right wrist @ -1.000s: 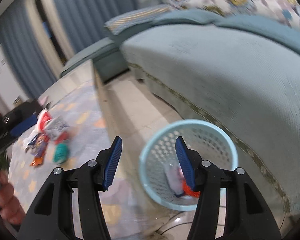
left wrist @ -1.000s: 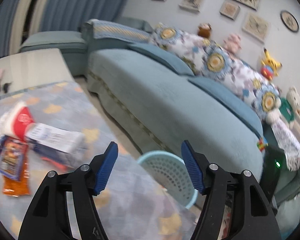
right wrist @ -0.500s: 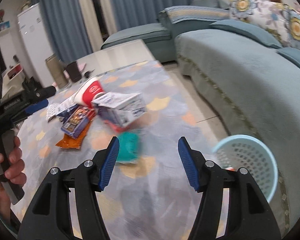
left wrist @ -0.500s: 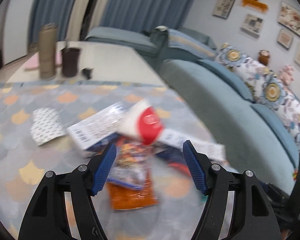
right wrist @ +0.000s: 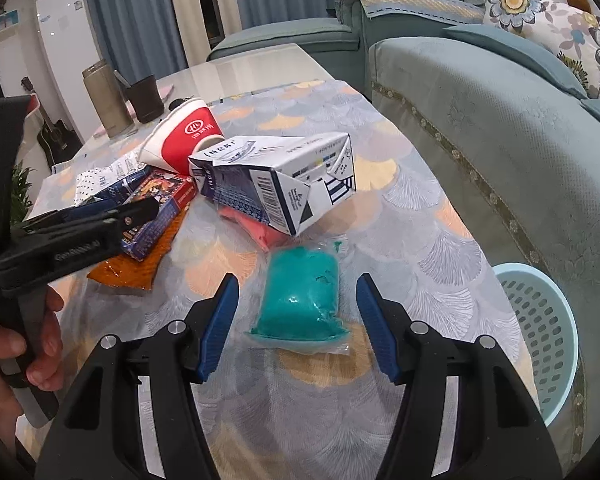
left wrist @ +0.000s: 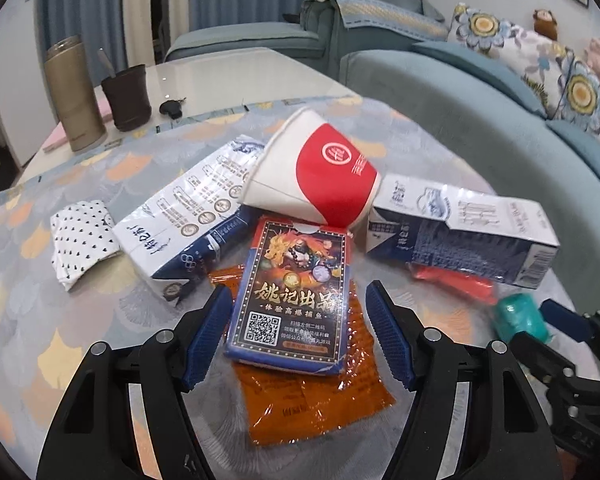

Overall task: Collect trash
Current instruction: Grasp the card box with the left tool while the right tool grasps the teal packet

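Observation:
Trash lies in a heap on the patterned tablecloth [left wrist: 80, 312]. My left gripper [left wrist: 300, 328] is open, its jaws on either side of a dark card box [left wrist: 292, 292] that lies on an orange wrapper [left wrist: 320, 404]. Behind are a red and white paper cup [left wrist: 320, 176] and two milk cartons [left wrist: 188, 212] [left wrist: 460, 228]. My right gripper [right wrist: 296, 320] is open around a teal packet [right wrist: 300, 296], not touching it. The light blue basket [right wrist: 540, 332] stands on the floor to the right.
A spotted napkin [left wrist: 80, 236], a red wrapper [left wrist: 452, 280], a tall metal flask [left wrist: 74, 92] and a dark mug [left wrist: 126, 98] are on the table. The blue sofa [right wrist: 500, 120] runs along the right side.
Both grippers swung away from the basket to the trash heap and came down close: left over the card box, right over the teal packet. Both stay open.

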Action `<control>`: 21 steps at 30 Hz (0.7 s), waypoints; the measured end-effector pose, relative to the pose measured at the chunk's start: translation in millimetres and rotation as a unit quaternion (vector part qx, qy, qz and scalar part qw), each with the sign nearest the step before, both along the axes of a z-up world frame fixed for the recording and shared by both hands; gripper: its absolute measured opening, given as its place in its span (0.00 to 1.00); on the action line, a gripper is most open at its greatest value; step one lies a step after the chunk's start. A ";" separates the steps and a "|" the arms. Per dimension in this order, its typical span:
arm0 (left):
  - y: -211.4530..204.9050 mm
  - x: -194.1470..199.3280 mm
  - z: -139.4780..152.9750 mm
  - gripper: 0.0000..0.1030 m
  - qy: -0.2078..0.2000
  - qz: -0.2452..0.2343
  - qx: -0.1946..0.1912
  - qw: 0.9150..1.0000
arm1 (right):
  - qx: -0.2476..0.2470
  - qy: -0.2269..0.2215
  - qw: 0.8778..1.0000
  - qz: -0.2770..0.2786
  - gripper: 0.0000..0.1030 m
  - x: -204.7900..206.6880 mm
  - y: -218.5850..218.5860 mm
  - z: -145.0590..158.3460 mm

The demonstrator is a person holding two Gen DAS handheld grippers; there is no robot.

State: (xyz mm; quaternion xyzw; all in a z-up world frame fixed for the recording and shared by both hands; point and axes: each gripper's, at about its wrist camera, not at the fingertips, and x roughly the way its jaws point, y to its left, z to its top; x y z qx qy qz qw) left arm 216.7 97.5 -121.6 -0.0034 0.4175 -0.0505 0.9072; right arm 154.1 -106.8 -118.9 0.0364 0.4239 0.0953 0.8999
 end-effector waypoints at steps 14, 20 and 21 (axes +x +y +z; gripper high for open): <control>-13.0 0.0 -7.6 0.56 0.012 0.004 0.029 0.999 | -0.032 0.017 0.999 0.006 0.38 5.7 12.3 -8.2; -7.9 -22.3 13.6 0.56 -0.009 -0.012 -0.019 1.000 | -0.016 -0.027 0.998 0.049 0.36 -11.4 17.4 4.6; -7.3 -26.1 17.5 0.56 -0.014 -0.014 -0.027 0.999 | -0.010 -0.035 0.998 0.056 0.36 -15.5 17.3 7.4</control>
